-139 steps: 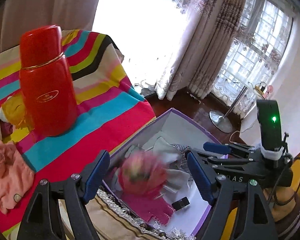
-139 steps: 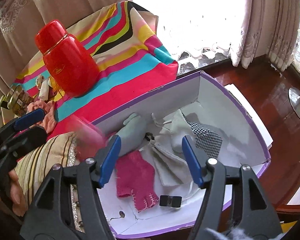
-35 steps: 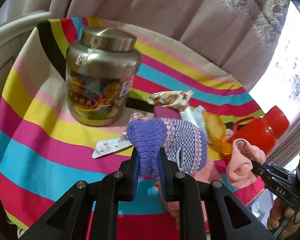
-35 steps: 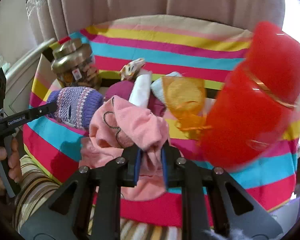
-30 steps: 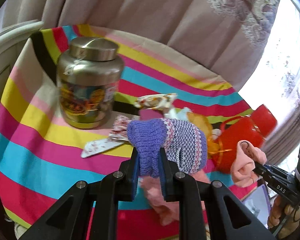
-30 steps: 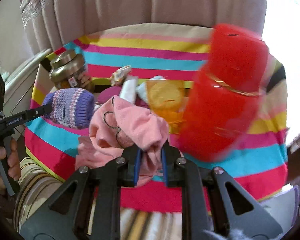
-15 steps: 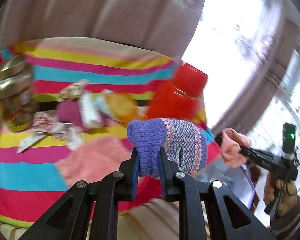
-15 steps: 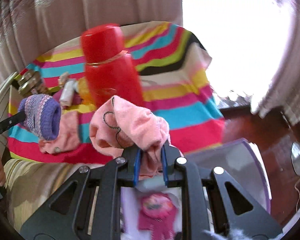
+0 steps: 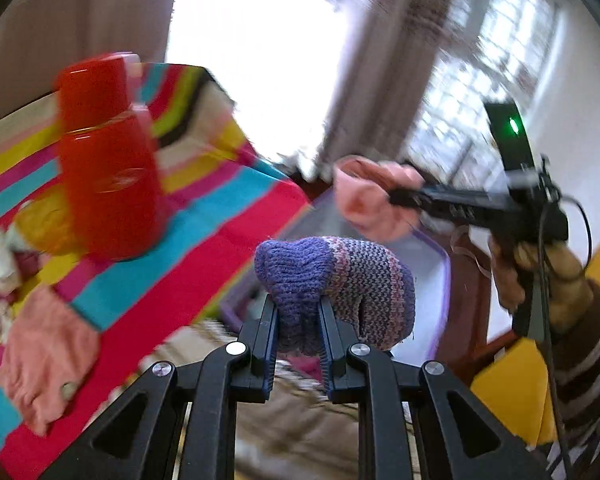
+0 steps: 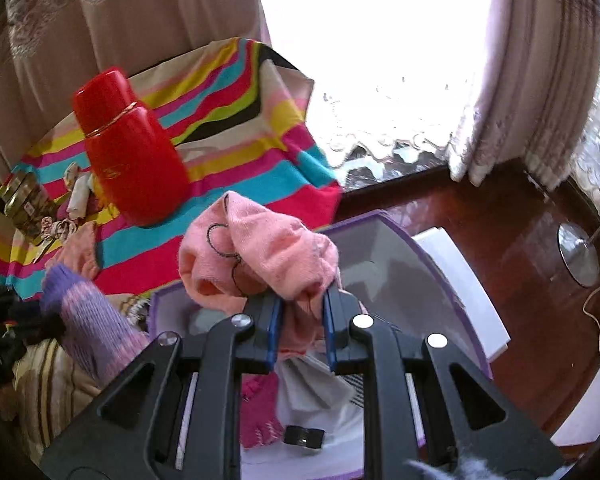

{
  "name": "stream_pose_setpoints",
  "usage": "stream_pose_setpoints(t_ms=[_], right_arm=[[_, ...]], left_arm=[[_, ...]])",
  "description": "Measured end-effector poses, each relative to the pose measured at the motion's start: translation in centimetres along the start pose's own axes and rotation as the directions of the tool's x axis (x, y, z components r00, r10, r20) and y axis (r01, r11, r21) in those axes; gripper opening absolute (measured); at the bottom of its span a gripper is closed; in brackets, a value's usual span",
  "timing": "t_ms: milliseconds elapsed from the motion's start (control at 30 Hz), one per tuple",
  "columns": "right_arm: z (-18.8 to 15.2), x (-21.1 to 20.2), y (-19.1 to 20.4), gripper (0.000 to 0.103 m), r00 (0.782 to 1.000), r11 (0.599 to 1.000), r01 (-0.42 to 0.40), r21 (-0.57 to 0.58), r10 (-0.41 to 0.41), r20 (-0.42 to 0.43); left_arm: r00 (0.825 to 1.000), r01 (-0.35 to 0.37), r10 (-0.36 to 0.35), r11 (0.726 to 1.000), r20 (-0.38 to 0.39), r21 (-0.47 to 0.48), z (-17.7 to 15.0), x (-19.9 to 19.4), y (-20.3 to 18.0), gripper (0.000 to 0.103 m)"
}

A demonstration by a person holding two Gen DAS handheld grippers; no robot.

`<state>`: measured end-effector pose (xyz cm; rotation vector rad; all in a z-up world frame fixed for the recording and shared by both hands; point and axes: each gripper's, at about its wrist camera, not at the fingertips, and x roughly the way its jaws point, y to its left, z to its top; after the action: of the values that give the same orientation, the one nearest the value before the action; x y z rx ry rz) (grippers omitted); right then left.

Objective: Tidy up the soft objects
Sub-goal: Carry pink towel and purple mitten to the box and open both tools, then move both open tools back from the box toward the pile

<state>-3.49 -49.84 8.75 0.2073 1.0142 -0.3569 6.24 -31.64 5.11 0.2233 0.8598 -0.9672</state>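
Since half a second ago both wrist views have swung off the striped cloth toward the box: in the left view the red flask, then at upper centre, now sits at upper left, and the box fills the centre behind the held mitten; in the right view the box has grown from a sliver at the lower edge to most of the lower half. Left gripper point(image 9: 298, 330): jaws drawn in narrow, clamped on the cuff of the purple knitted mitten point(image 9: 340, 284), which bulges up and to the right of the pads, over the near edge of the purple-rimmed box point(image 9: 446, 280). Right gripper point(image 10: 300, 328): jaws likewise narrow, pinching a fold of the pink sock point(image 10: 256, 256), which bunches above the fingertips, over the box's near left corner. In the left view that same sock shows at centre right, gripped at the other gripper's tip above the box's far side. Inside the box, lower centre of the right view: a magenta glove point(image 10: 258, 416), pale grey cloth point(image 10: 312, 392), and a small black clip point(image 10: 304, 436). Further out, the red flask point(image 10: 130, 164) stands on the striped cloth point(image 10: 236, 120) at upper left. Another pink garment point(image 9: 46, 356) lies flat on the cloth at lower left of the left view. Motion blur softens much of the left view.
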Motion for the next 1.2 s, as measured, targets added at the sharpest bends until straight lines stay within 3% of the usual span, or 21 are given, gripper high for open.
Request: stream_pose_setpoints(t_ms=[200, 333, 400, 600, 700, 800, 933, 1000, 1100, 1200], right_arm=[[-1.3, -0.3, -2.5, 0.021, 1.0, 0.999, 0.023, 0.036, -0.022, -0.017], [-2.3, -0.4, -3.7, 0.021, 0.999, 0.998, 0.032, 0.055, -0.03, -0.038], [-2.6, -0.3, -3.9, 0.021, 0.998, 0.998, 0.037, 0.056, -0.035, -0.047], [-3.8, 0.7, -4.1, 0.022, 0.993, 0.998, 0.04, 0.048, -0.035, -0.112], [-4.5, 1.2, -3.3, 0.026, 0.99, 0.999, 0.032, 0.029, -0.028, -0.137], [-4.9, 1.8, -2.4, 0.038, 0.985, 1.0, 0.031, 0.004, -0.03, -0.169], [-4.5, 1.5, -1.3, 0.069, 0.974, 0.989, 0.145, 0.015, -0.14, -0.176], [-3.9, 1.0, -0.1, 0.07, 0.965, 0.983, 0.186, 0.009, -0.181, -0.19], [-2.3, -0.6, 2.9, 0.071, 0.974, 0.987, 0.161, 0.0, -0.159, -0.162], [-0.9, -2.2, 8.0, 0.079, 0.971, 0.982, 0.164, -0.097, -0.178, -0.159]], left_arm=[[0.991, 0.069, -0.052, 0.989, -0.123, 0.133, -0.4, 3.0, -3.9, 0.021], [0.961, 0.131, -0.079, 0.974, -0.265, 0.185, -1.2, 5.6, -5.4, 0.037], [0.953, 0.117, -0.056, 0.975, -0.296, 0.191, -1.5, 6.2, -5.4, 0.046], [0.967, 0.084, -0.048, 0.987, -0.248, 0.137, -1.1, 4.9, -4.3, 0.061], [0.973, 0.067, -0.043, 0.993, -0.225, 0.098, -1.0, 4.0, -4.2, 0.061], [0.977, 0.05, -0.035, 0.997, -0.211, 0.066, -0.9, 3.6, -3.4, 0.061], [0.981, 0.009, -0.004, 1.0, -0.194, 0.024, -0.9, 3.4, -1.7, 0.061], [0.984, -0.01, 0.008, 1.0, -0.18, -0.011, -1.0, 2.9, -0.6, 0.061], [0.987, -0.057, 0.04, 0.993, -0.156, -0.102, -1.6, 1.4, 2.2, 0.061], [0.988, -0.108, 0.083, 0.972, -0.128, -0.206, -2.6, -0.6, 5.5, 0.061]])
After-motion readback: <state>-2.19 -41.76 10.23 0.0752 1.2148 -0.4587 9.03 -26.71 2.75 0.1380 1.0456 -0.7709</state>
